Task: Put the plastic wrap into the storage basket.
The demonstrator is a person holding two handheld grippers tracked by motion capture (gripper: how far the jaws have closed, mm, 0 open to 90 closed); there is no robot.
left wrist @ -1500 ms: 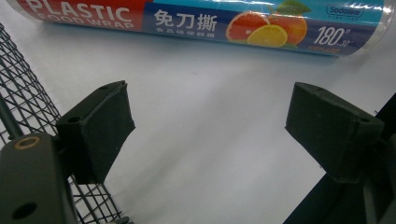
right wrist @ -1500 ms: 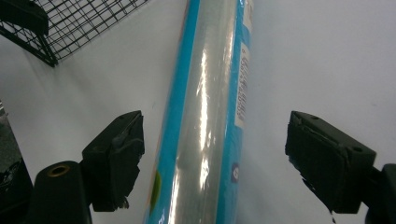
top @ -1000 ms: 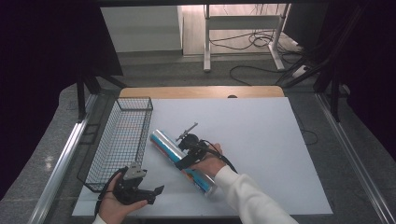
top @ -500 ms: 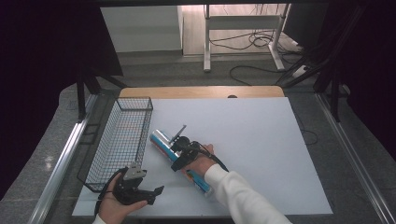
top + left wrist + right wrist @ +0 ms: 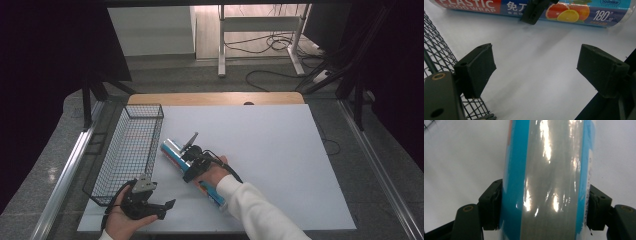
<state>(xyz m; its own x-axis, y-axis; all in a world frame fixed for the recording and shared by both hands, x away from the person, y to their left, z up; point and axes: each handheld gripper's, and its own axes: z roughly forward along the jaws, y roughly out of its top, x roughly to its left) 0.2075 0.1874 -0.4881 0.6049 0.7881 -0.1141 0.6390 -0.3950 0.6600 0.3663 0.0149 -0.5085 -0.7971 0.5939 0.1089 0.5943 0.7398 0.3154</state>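
Wrap roll (image 5: pixel 192 170) — just beside basket (image 5: pixel 131 150), open table (image 5: pixel 280 150) rightward.

Glossy plastic food-wrap roll (image 5: pixel 549 177) (wire-mesh metal basket (image 5: pixel 131 150)).

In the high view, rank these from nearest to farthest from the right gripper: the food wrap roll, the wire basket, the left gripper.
1. Food wrap roll: between the right gripper jaws, which have just been closing on it.
2. Wire basket: to its left on the table.
3. Left gripper: at the near edge, lower left, jaws open.
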